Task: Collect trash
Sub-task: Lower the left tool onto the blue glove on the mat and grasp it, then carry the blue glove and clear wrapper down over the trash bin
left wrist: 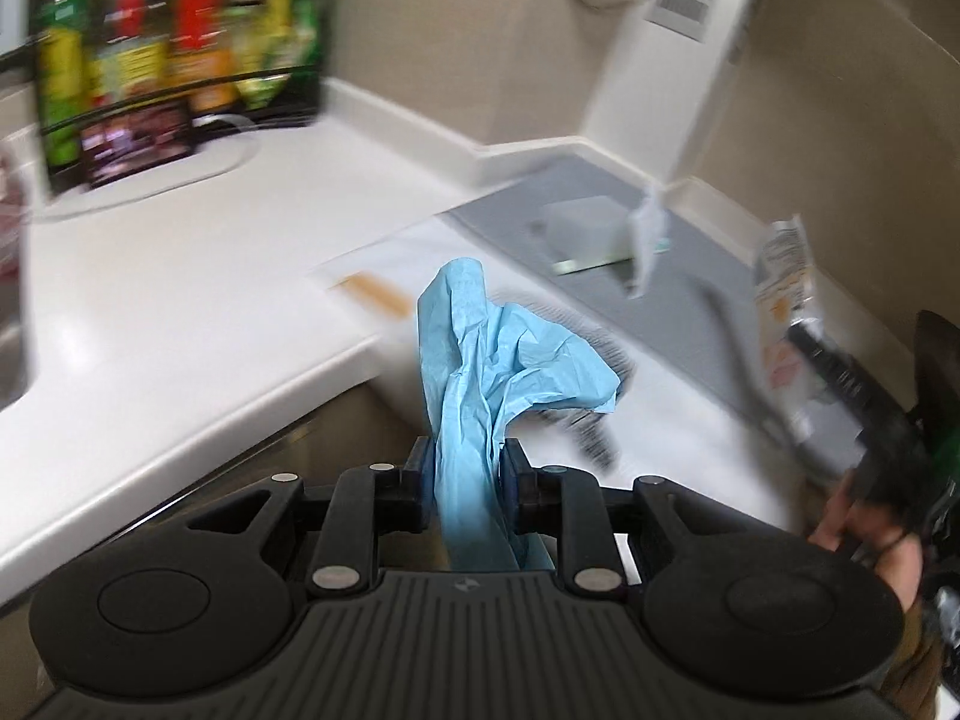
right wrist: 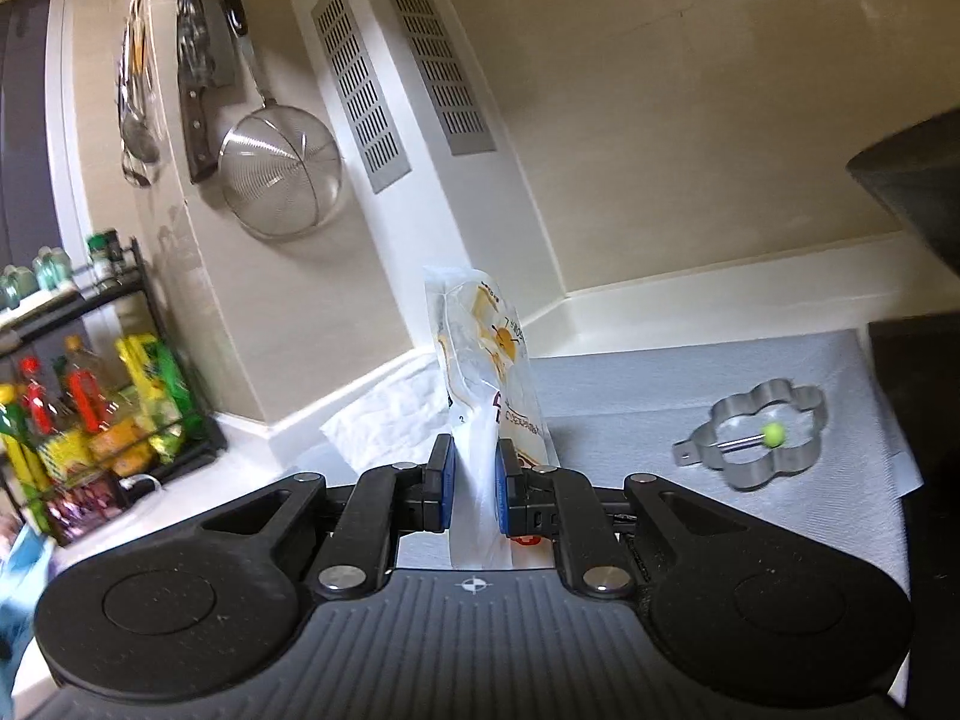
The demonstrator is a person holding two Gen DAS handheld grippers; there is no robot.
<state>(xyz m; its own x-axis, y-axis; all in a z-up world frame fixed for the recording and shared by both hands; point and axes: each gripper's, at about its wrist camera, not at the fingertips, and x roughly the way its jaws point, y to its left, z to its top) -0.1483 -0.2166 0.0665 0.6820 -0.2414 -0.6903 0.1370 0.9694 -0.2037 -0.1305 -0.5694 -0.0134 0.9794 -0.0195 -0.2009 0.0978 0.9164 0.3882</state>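
A crumpled light blue glove (left wrist: 480, 360) stands up between the pads of my left gripper (left wrist: 465, 471), which is shut on it above the front edge of the white counter (left wrist: 180, 300). My right gripper (right wrist: 474, 477) is shut on a clear plastic wrapper (right wrist: 489, 360) with yellow and red print, held upright over the grey mat (right wrist: 630, 396). In the left wrist view that wrapper (left wrist: 783, 294) and the right gripper with a hand show blurred at the right edge. A small white scrap (left wrist: 648, 234) lies on the grey mat (left wrist: 540, 204).
A black rack of bottles (left wrist: 168, 60) stands at the counter's back left. A white paper towel (right wrist: 390, 420) lies by the wall corner. A flower-shaped metal ring (right wrist: 762, 432) with a green knob rests on the mat. A strainer (right wrist: 279, 174) and utensils hang on the wall.
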